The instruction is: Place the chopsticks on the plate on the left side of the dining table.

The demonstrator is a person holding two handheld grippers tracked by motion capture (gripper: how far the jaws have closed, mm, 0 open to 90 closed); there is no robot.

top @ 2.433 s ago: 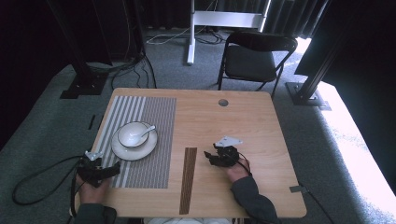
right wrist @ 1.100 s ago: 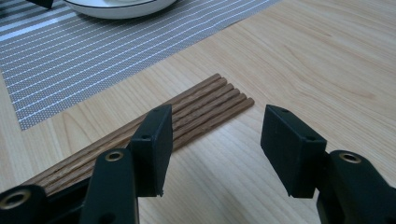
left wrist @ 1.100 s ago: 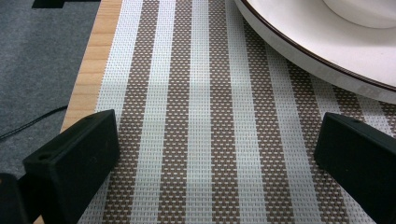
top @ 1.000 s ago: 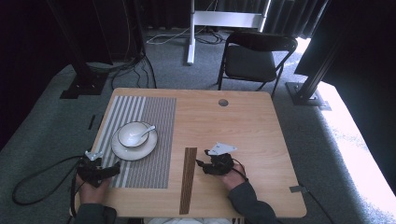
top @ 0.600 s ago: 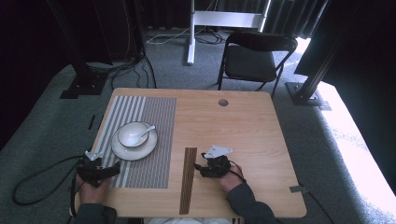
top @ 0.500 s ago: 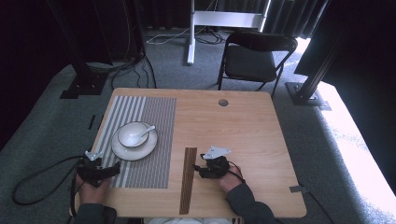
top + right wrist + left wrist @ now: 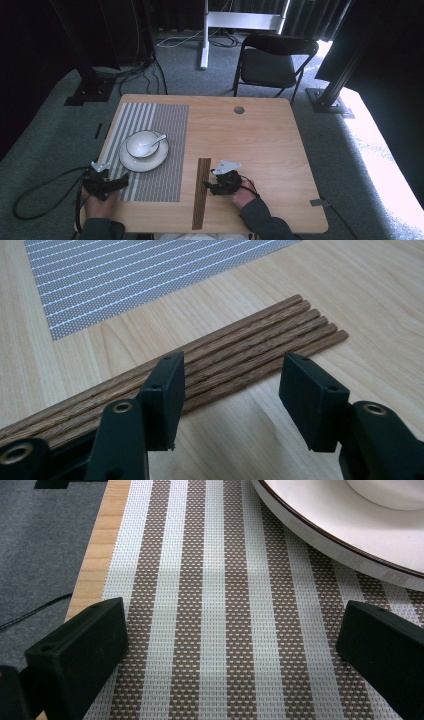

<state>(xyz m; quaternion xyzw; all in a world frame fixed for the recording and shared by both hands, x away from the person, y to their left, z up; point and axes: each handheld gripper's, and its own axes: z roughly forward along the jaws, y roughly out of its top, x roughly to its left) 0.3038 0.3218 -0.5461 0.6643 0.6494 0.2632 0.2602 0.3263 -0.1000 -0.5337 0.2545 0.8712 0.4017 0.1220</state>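
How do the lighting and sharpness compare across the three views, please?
High view: hard daylight burns out the floor at right, while the table is evenly lit. Left gripper view: placemat weave crisp, plate bright. Right gripper view: chopsticks sharp, jaws slightly soft.

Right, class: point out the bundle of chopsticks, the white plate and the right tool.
bundle of chopsticks (image 7: pixel 240 357), right gripper view, middle of the sticks.
white plate (image 7: pixel 150 161), high view, bare front rim.
right tool (image 7: pixel 230 390), right gripper view, midway between its tips.

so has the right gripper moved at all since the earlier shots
Yes. In the high view the right gripper has shifted left and toward the person, closing on the bundle of wooden sticks, judged against the striped placemat.
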